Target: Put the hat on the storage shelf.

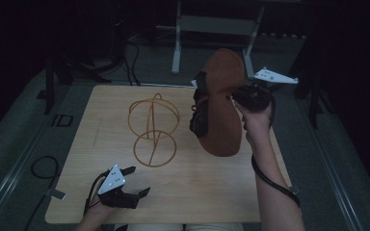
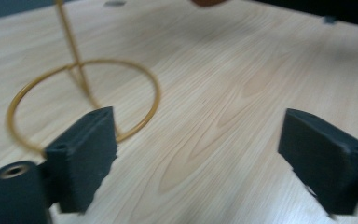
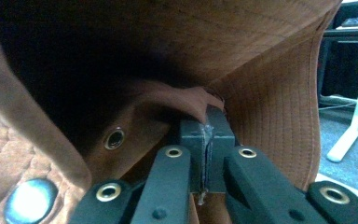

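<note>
The brown cap (image 1: 220,103) is held up off the table (image 1: 207,192) by the right gripper (image 1: 250,96), above the table's right half, with its underside turned toward the high camera. In the right gripper view the jaws are pressed flat together with a thin fold of the cap's brown fabric (image 3: 186,100) pinched at their tips; stitched quilting, a metal eyelet (image 3: 114,138) and a silver stud (image 3: 30,201) are seen around the pinch point. A dark strap or band (image 1: 200,113) is seen along the cap's left edge in the high view, though lighting there is dim and its exact form cannot be confirmed. The left gripper (image 1: 137,180) is positioned low at the near left corner of the table, jaws spread wide, nothing between them; bare wood grain is seen between the two black pads (image 2: 86,158) in the left gripper view. A gold wire stand (image 1: 153,130), built of rings on a thin upright, is placed near the table's centre, left of the cap and apart from it. Its base ring (image 2: 84,100) lies flat on the wood just ahead of the left gripper's left-hand pad, not touched as far as can be judged. The cap and the stand are not in contact.
</note>
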Available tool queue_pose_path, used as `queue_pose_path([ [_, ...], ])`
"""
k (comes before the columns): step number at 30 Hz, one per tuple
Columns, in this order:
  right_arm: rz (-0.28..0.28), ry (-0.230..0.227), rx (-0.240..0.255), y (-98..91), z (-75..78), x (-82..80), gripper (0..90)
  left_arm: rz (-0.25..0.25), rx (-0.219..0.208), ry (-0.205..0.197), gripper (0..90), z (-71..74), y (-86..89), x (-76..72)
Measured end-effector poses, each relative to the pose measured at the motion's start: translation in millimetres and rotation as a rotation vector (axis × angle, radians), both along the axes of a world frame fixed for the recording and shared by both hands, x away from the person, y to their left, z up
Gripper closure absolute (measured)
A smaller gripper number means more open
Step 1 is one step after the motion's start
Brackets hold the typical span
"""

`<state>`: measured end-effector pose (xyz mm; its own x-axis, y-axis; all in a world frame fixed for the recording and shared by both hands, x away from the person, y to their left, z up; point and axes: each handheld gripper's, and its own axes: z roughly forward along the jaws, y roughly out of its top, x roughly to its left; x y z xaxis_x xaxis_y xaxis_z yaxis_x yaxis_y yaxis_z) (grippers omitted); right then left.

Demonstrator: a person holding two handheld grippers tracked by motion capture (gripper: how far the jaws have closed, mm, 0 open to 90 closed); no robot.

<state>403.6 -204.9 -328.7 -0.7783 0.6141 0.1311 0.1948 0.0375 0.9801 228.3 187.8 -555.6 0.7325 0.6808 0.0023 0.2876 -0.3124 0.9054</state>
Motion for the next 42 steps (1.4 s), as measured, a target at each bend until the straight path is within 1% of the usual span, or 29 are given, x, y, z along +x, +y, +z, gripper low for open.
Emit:
queue_pose_path([
  [2,0.002,0.001,-0.008,7.5,1.4,2.9,88.8,0.007,-0.002,0.001,7.1,-1.4,1.7,-0.6],
  [3,0.014,0.008,-0.015,20.5,3.3,7.5,88.8,0.015,-0.009,0.0,7.1,-2.8,4.9,-1.9],
  [5,0.018,0.008,-0.019,25.9,4.1,8.7,88.7,0.033,-0.014,-0.001,7.1,-2.7,8.2,-3.1],
  [6,0.042,0.011,-0.031,42.4,7.0,12.0,88.7,0.04,-0.02,-0.006,7.2,-2.2,10.2,-4.0],
  [7,0.042,0.011,-0.031,42.4,7.0,12.0,88.7,0.044,-0.021,-0.01,7.2,-1.7,11.4,-4.3],
  [8,0.058,0.012,-0.041,55.9,9.4,13.9,88.7,0.052,-0.022,-0.012,7.2,-1.6,12.5,-4.7],
  [9,0.058,0.012,-0.041,55.9,9.4,13.9,88.7,0.056,-0.027,-0.015,7.2,-1.7,13.4,-4.6],
  [10,0.082,0.021,-0.047,71.9,11.7,15.2,88.7,0.062,-0.033,-0.015,7.2,-2.1,15.5,-4.5],
  [11,0.082,0.021,-0.047,71.9,11.7,15.2,88.7,0.062,-0.033,-0.015,7.2,-2.1,15.5,-4.5],
  [12,0.106,0.022,-0.061,88.4,13.2,15.1,88.7,0.064,-0.033,-0.013,7.3,-2.3,16.1,-4.2],
  [13,0.106,0.022,-0.061,88.4,13.2,15.1,88.7,0.064,-0.037,-0.013,7.3,-2.7,16.9,-4.0],
  [14,0.136,0.023,-0.083,104.6,13.7,14.6,88.6,0.072,-0.041,-0.016,7.3,-2.8,17.1,-4.2],
  [15,0.15,0.029,-0.096,112.4,13.3,14.6,88.6,0.075,-0.041,-0.017,7.3,-2.7,17.6,-4.0],
  [16,0.15,0.029,-0.096,112.4,13.3,14.6,88.6,0.073,-0.04,-0.018,7.3,-2.3,18.5,-3.8],
  [17,0.18,0.041,-0.117,126.8,11.5,14.8,88.6,0.08,-0.04,-0.022,7.3,-2.0,19.2,-4.0],
  [19,0.193,0.05,-0.129,133.5,10.3,15.0,88.6,0.089,-0.047,-0.022,7.3,-1.6,20.9,-3.5],
  [20,0.217,0.065,-0.157,146.3,7.5,15.3,88.5,0.098,-0.055,-0.024,7.3,-2.0,22.7,-3.1],
  [22,0.23,0.073,-0.173,152.3,5.8,15.5,88.4,0.099,-0.059,-0.019,7.4,-2.3,23.8,-2.6],
  [23,0.25,0.09,-0.202,164.5,1.2,16.0,88.3,0.104,-0.062,-0.018,7.4,-2.7,24.8,-2.3],
  [31,0.268,0.105,-0.236,187.7,-11.3,16.9,86.7,0.108,-0.072,-0.013,8.2,-4.5,26.7,-1.5],
  [34,0.268,0.096,-0.268,195.3,-17.4,15.3,83.8,0.108,-0.073,-0.007,8.2,-5.9,26.5,-1.1],
  [35,0.269,0.081,-0.292,199.4,-21.0,13.2,78.2,0.103,-0.072,-0.004,8.1,-6.7,25.7,-1.2],
  [36,0.269,0.081,-0.292,199.4,-21.0,13.2,78.2,0.103,-0.072,-0.004,8.1,-6.7,25.7,-1.2],
  [37,0.27,0.076,-0.289,200.2,-22.6,12.4,70.6,0.102,-0.07,-0.005,8.1,-7.0,25.3,-1.4],
  [38,0.285,0.072,-0.291,200.4,-24.4,12.7,55.7,0.102,-0.072,-0.006,8.1,-7.1,25.3,-1.5],
  [39,0.302,0.078,-0.286,200.8,-25.5,13.0,50.3,0.104,-0.073,-0.004,8.1,-7.2,25.3,-1.3],
  [40,0.307,0.086,-0.312,202.7,-27.4,13.2,46.8,0.103,-0.075,-0.003,8.1,-7.2,25.4,-1.1],
  [41,0.311,0.064,-0.32,203.8,-27.8,10.2,40.6,0.102,-0.078,0.0,8.1,-7.4,25.9,-0.6],
  [42,0.311,0.064,-0.32,203.8,-27.8,10.2,40.6,0.106,-0.079,0.001,8.1,-7.5,26.0,-0.5],
])
